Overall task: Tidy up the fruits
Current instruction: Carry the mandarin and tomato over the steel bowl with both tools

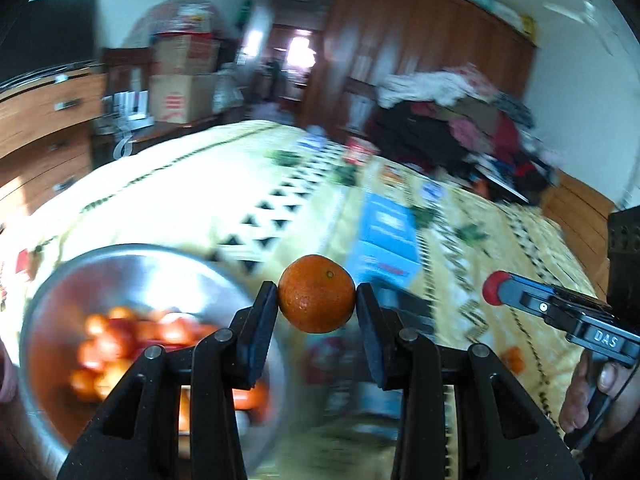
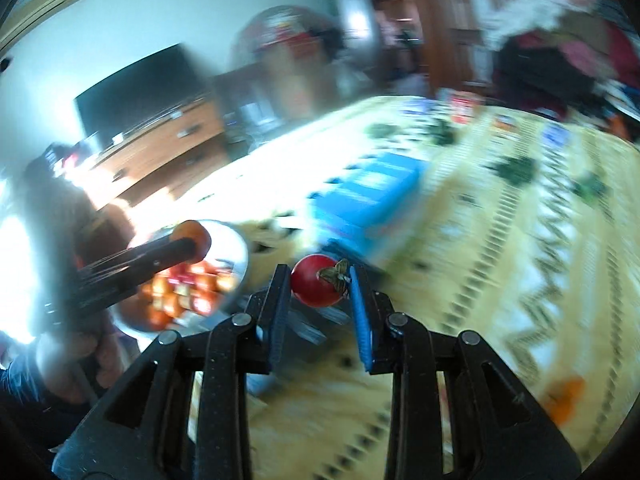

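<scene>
Sorting, mid-carry: my left gripper (image 1: 316, 298) clamps an orange (image 1: 317, 294), my right gripper (image 2: 320, 284) a red tomato (image 2: 316, 281); next, separate placing spots, I judge.

Metal bowl (image 1: 60, 292) of fruit: on the bedspread (image 1: 168, 200), near its front left edge. Box (image 1: 386, 236): on the bedspread, behind and right of the bowl. Orange (image 1: 317, 294): between left gripper (image 1: 317, 300) pads, above the bedspread. Tomato (image 2: 318, 280): between right gripper (image 2: 320, 286) pads, before the box.
</scene>
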{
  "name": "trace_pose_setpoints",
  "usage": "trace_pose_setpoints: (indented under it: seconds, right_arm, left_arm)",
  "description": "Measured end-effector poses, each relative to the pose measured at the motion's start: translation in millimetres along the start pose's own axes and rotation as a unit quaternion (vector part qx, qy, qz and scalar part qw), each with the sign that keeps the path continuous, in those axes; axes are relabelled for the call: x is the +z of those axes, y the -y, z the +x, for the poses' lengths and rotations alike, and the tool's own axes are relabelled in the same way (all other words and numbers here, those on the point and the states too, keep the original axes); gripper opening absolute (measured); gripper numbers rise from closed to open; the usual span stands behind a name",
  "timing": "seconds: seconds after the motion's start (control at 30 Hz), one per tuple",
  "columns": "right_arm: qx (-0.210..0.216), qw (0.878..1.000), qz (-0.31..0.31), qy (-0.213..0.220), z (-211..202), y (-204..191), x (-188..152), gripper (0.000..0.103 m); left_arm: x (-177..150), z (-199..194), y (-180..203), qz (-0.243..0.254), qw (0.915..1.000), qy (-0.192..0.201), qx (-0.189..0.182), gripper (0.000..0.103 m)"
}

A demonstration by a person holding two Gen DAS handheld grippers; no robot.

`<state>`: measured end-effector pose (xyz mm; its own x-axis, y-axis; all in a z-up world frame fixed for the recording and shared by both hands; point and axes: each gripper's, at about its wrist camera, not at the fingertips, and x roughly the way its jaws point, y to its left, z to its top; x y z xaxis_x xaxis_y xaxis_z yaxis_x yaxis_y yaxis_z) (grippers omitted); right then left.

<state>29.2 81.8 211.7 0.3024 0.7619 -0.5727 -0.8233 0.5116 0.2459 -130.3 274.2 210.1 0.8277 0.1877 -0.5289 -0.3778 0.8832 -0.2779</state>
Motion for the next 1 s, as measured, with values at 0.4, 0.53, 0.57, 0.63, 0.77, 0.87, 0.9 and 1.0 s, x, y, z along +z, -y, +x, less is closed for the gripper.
trace_pose_setpoints:
  seconds: [0.4, 0.53, 0.57, 0.63, 0.77, 0.87, 0.9, 1.0]
  right_arm:
    - [0.093, 0.988, -0.054, -0.111, 119, -115, 9, 0.03]
    - [0.094, 0.983, -0.069, -0.138, 139, -135, 1, 0.03]
    - [0.094, 0.983, -0.072, -0.143, 142, -139, -1, 0.03]
    - [0.088, 0.981, -0.079, -0.153, 149, -146, -2, 0.03]
    - [0.08, 0.98, -0.086, -0.162, 158, -155, -4, 0.03]
    - [0.075, 0.979, -0.09, -0.164, 161, -158, -4, 0.03]
    - [0.074, 0.979, -0.091, -0.164, 162, -159, -4, 0.03]
    - [0.072, 0.979, -0.094, -0.164, 164, -163, -4, 0.031]
  left_arm:
    - [-30, -13, -132, -0.075, 0.9914, -0.046, 0.097, 0.041]
    - [-39, -4, -136, -0.08, 0.9904, -0.064, 0.094, 0.041]
    - [-41, -4, -138, -0.08, 0.9902, -0.067, 0.093, 0.041]
    - [-45, -4, -142, -0.081, 0.99, -0.072, 0.09, 0.041]
    - [-45, -6, -150, -0.088, 0.9899, -0.071, 0.085, 0.041]
    - [-43, -6, -155, -0.091, 0.99, -0.07, 0.082, 0.041]
    - [-43, -6, -155, -0.091, 0.9901, -0.07, 0.081, 0.041]
    - [-43, -5, -155, -0.091, 0.9903, -0.07, 0.079, 0.041]
